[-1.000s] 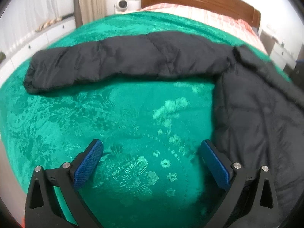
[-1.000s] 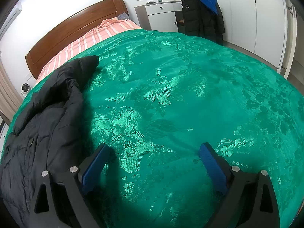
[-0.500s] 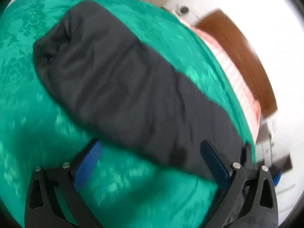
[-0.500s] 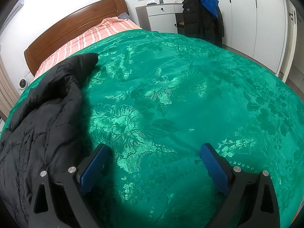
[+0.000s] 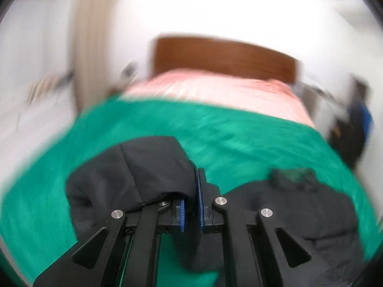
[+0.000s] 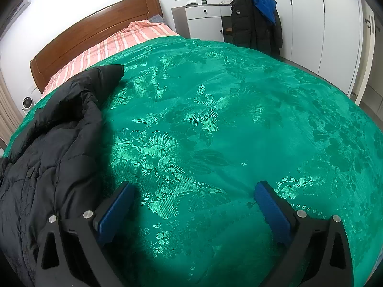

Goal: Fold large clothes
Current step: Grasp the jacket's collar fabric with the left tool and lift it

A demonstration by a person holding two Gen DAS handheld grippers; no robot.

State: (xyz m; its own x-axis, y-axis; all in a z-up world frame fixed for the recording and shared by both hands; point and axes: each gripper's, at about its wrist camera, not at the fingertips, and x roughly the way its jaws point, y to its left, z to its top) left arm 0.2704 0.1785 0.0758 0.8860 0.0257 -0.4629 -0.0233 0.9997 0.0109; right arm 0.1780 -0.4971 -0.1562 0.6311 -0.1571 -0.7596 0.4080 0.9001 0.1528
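Note:
A black puffer jacket (image 6: 47,157) lies on the green bedspread (image 6: 227,119), at the left of the right wrist view. In the blurred left wrist view my left gripper (image 5: 191,205) is shut on the jacket's sleeve (image 5: 134,179), which bunches over the left finger and hangs lifted above the bed. The jacket's body (image 5: 299,205) lies to the right of it. My right gripper (image 6: 191,205) is open and empty, low over the bedspread just right of the jacket, with its left finger (image 6: 115,210) by the jacket's edge.
A wooden headboard (image 6: 95,31) and striped pink sheet (image 6: 115,45) are at the far end. A white nightstand (image 6: 205,21) and a chair with dark and blue coats (image 6: 256,21) stand by the white wardrobes (image 6: 311,19). A curtain (image 5: 86,47) hangs at the left.
My left gripper swung to the sleeve, closed on it and lifted it; the view is now motion-blurred. My right gripper stayed open and barely moved.

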